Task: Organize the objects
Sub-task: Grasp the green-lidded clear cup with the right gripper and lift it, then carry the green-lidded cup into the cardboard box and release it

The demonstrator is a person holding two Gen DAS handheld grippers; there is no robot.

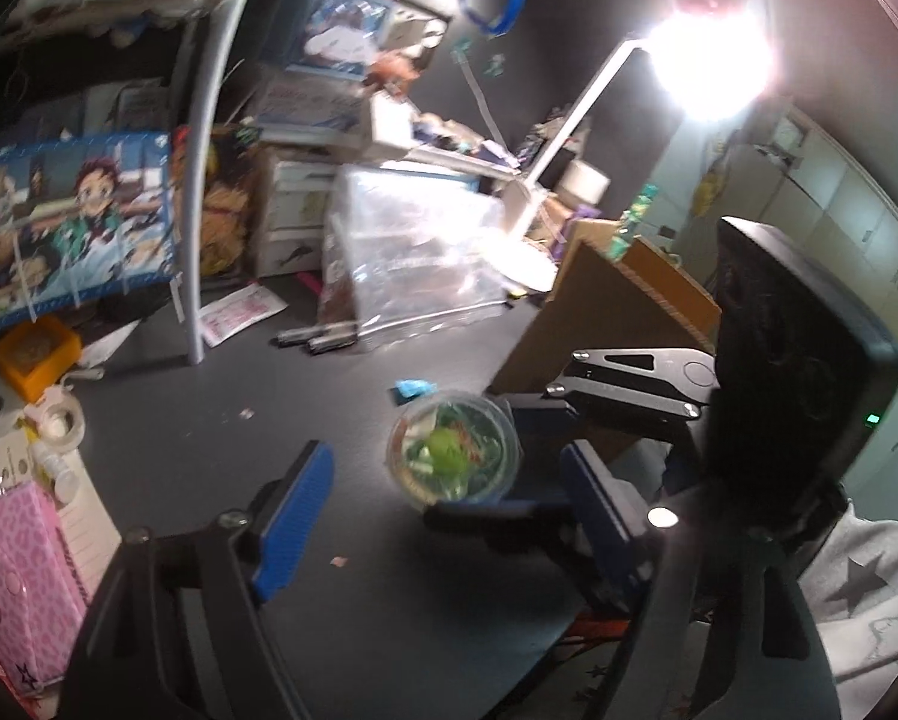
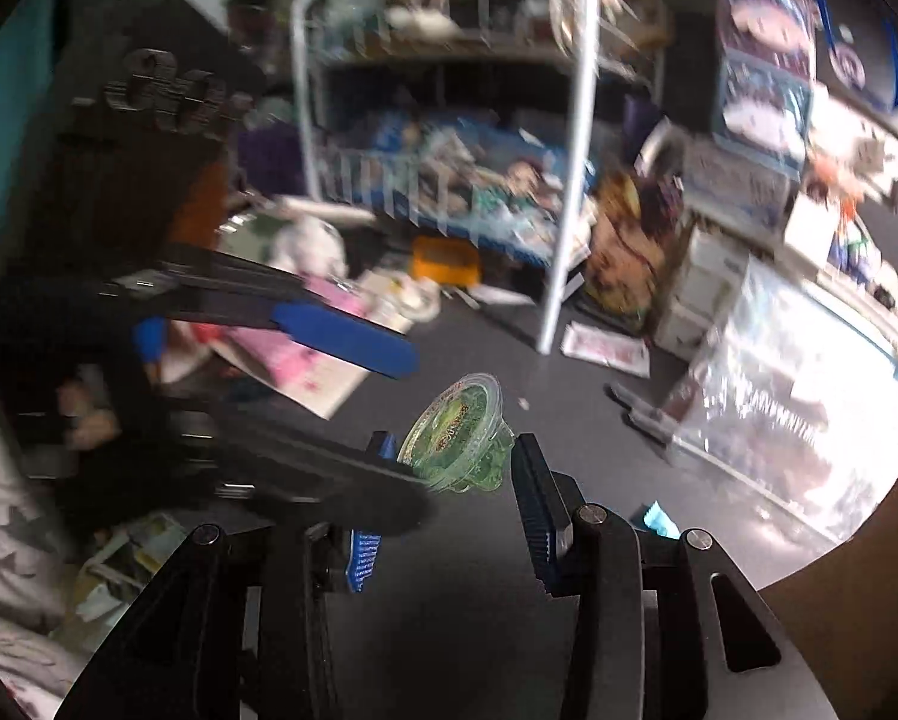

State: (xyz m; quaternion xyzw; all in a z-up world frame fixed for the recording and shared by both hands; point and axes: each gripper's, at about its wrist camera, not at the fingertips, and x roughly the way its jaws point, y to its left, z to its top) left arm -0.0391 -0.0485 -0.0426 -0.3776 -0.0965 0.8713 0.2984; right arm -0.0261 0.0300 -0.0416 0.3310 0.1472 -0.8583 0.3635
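Observation:
A small clear cup of green jelly (image 2: 456,420) hangs above the dark table (image 2: 569,420). My right gripper (image 2: 455,443) is shut on it, one blue pad against each side of the cup. In the left wrist view the same cup (image 1: 454,455) shows its lid, with the right gripper (image 1: 470,461) reaching in from the right. My left gripper (image 1: 444,450) stands open, its blue pads wide apart on either side of the cup and clear of it. From the right wrist view the left gripper (image 2: 423,433) comes in from the left, its tips just short of the cup.
A crinkled clear plastic bag (image 1: 413,252) and a cardboard box (image 1: 605,312) stand behind the cup. A light blue wrapper (image 1: 413,390) lies on the table. At the left are an orange box (image 1: 35,354), a tape roll (image 1: 59,420) and a pink box (image 1: 17,570). A white rack post (image 1: 194,240) rises nearby.

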